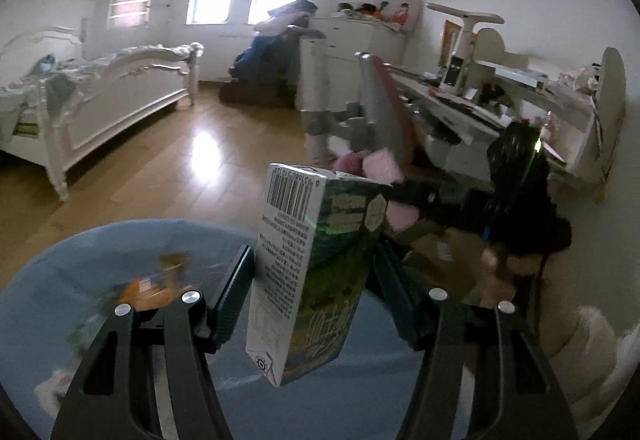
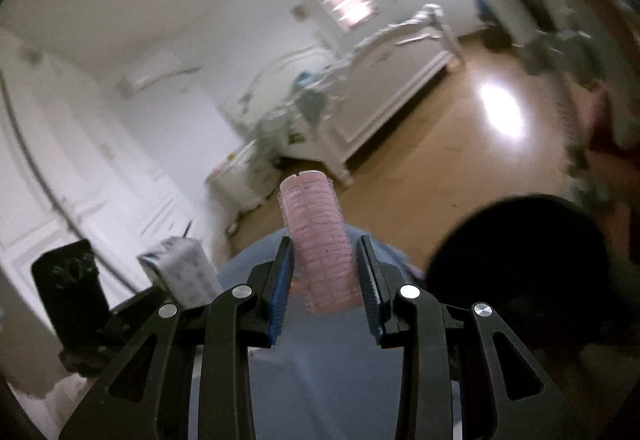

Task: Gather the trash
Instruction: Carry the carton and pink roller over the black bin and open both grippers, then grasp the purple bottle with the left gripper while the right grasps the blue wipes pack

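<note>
**Both grippers loaded**

Left gripper (image 1: 314, 282): jaws clamped on drink carton (image 1: 308, 272), long axis roughly upright, barcode end up, above blue bin (image 1: 80, 272). Right gripper (image 2: 325, 280): jaws clamped on pink hair roller (image 2: 320, 244), axis pointing forward.

Left gripper (image 1: 314, 288): matte black forked linkage arms with elongated cut-out slots, four round silver pivot screws, ribbed black finger pads (image 1: 236, 296). Right gripper (image 2: 325, 288): same black linkage and silver screws, but the ribbed pads (image 2: 280, 296) look blue on their inner faces.
</note>
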Demonstrator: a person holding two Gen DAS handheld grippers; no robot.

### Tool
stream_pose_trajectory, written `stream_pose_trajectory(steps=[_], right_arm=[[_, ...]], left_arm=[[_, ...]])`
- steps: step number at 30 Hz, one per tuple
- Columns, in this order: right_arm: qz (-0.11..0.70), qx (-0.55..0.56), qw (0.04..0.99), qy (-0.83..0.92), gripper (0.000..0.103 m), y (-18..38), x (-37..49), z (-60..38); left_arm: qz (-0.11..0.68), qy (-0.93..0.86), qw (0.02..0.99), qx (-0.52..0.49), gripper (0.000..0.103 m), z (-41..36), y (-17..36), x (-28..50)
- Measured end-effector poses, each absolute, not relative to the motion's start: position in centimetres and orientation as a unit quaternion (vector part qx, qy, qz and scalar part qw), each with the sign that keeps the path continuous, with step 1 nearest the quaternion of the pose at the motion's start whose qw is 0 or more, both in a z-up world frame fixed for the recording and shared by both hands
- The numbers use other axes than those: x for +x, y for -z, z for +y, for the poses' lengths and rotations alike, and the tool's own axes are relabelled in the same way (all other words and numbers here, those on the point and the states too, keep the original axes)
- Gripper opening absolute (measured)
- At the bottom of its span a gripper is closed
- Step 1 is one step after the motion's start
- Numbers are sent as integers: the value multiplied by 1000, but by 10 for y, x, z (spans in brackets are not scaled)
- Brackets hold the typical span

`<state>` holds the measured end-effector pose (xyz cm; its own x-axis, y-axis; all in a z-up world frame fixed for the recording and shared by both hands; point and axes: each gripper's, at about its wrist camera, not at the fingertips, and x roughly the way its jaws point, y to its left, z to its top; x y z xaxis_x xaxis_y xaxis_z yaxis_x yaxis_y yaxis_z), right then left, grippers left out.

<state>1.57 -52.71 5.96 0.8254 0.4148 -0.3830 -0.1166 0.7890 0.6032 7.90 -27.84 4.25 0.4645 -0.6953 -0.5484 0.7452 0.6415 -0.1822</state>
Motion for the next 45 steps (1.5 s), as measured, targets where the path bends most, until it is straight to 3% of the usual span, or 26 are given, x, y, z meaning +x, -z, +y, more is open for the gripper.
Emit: stream_pose_trajectory(steps=[8, 20, 23, 25, 27, 35, 45], right_arm=[[268, 336, 898, -94, 33, -13, 5, -581], [288, 371, 880, -72, 33, 32, 21, -612], [296, 377, 875, -69, 38, 37, 26, -616], [298, 381, 873, -61, 64, 39, 29, -618], [289, 388, 874, -51, 74, 40, 27, -619], [299, 381, 873, -51, 74, 37, 23, -604], [313, 331, 886, -90, 74, 6, 28, -539]], left_arm=[[338, 458, 822, 19, 61, -354, -23, 96], [374, 449, 811, 27, 61, -390, 4, 125], [380, 445, 810, 26, 64, -397, 7, 132], [382, 440, 812, 31, 71, -401, 8, 134], [379, 434, 817, 34, 86, -402, 8, 133], [376, 440, 815, 39, 88, -383, 1, 122], [365, 410, 836, 25, 89, -298, -12, 91]])
